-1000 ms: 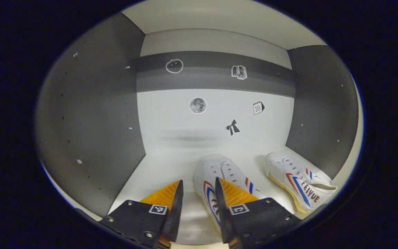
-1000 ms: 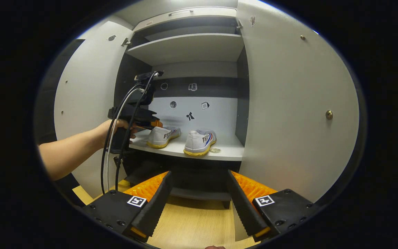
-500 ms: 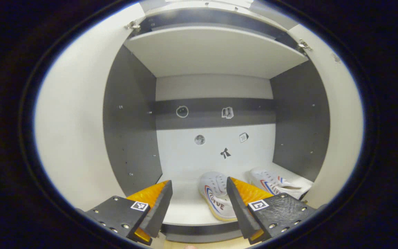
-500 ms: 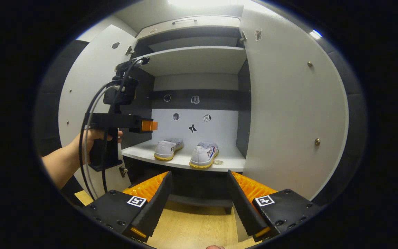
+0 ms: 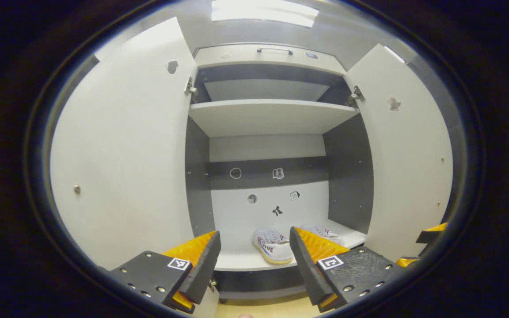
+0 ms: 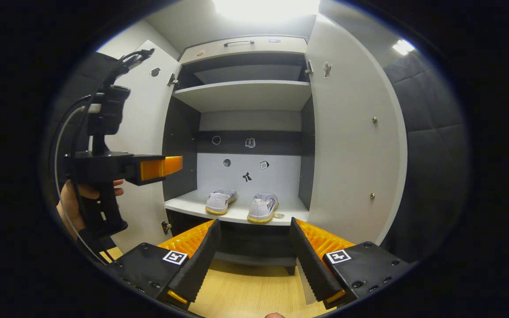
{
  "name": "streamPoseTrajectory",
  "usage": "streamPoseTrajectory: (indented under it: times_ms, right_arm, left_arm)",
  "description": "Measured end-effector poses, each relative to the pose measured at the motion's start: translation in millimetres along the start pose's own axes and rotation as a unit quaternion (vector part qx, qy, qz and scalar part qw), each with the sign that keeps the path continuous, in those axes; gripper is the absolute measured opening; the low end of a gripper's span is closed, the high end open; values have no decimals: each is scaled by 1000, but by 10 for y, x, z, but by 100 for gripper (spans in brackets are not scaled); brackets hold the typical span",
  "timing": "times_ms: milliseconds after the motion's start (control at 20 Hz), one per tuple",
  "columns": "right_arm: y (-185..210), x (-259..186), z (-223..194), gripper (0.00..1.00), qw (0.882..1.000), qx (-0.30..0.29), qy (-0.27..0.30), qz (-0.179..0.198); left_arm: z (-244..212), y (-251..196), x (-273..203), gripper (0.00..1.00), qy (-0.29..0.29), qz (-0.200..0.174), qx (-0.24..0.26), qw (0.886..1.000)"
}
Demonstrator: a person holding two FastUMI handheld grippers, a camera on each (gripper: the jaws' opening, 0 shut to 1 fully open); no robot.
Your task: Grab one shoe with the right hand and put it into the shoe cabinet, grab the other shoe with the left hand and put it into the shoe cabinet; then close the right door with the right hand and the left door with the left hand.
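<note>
Both white canvas shoes with red and blue side stripes and yellow soles sit side by side on the lower white shelf (image 6: 237,215) of the tall white-and-grey shoe cabinet (image 6: 245,95), toes toward the back panel: left shoe (image 6: 220,201), right shoe (image 6: 263,207). They stand near each other, not touching. In the left gripper view the same pair appears past the fingers, left shoe (image 5: 273,245) in the gap, right shoe (image 5: 323,231) partly behind one finger. Left gripper (image 5: 254,265): jaws spread wide, nothing between them, held in front of the cabinet opening. Right gripper (image 6: 254,260): jaws also wide apart and empty, over the light wood floor (image 6: 245,293) before the cabinet. In the right gripper view the left gripper (image 6: 166,165) shows side-on in a hand (image 6: 77,203), cables trailing, in front of the left white door (image 6: 142,132). Left door and right white door (image 6: 351,141) both stand open. Small stickers (image 6: 247,176) dot the back panel.
</note>
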State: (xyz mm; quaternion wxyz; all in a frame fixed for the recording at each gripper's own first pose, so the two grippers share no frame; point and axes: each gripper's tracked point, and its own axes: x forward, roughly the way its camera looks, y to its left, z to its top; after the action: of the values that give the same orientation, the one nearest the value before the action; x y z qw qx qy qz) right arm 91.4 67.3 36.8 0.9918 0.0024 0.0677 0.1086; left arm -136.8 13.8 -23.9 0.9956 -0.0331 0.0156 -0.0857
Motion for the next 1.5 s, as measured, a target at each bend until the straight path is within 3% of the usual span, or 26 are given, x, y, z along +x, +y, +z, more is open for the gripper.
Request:
streamPoseTrajectory:
  times_ms: [50,100,450,650,700,1050,1500]
  right_arm:
    - [15,-37,27,94,1000,1,-4,0]
    - [30,-72,55,98,1000,2,-8,0]
    - [53,-286,33,94,1000,-4,-14,-5]
    - [-84,-404,-65,94,1000,-4,-9,-23]
    - [-157,-440,-89,98,999,-6,-7,-31]
    - [-1092,-640,-67,99,990,1,-7,-144]
    - [-2293,-745,388,99,957,-18,-35,-286]
  left_arm:
    - [21,22,-111,88,-3,0,-4,1000]
    - [63,55,-233,88,-7,-1,-5,1000]
    - [-88,130,-811,88,-7,-1,0,1000]
    - [-236,227,-1092,88,-2,6,15,1000]
    - [-277,237,-1144,88,0,5,13,1000]
    - [-273,408,-1392,88,-6,19,12,1000]
    - [-248,499,-1525,88,-9,40,12,999]
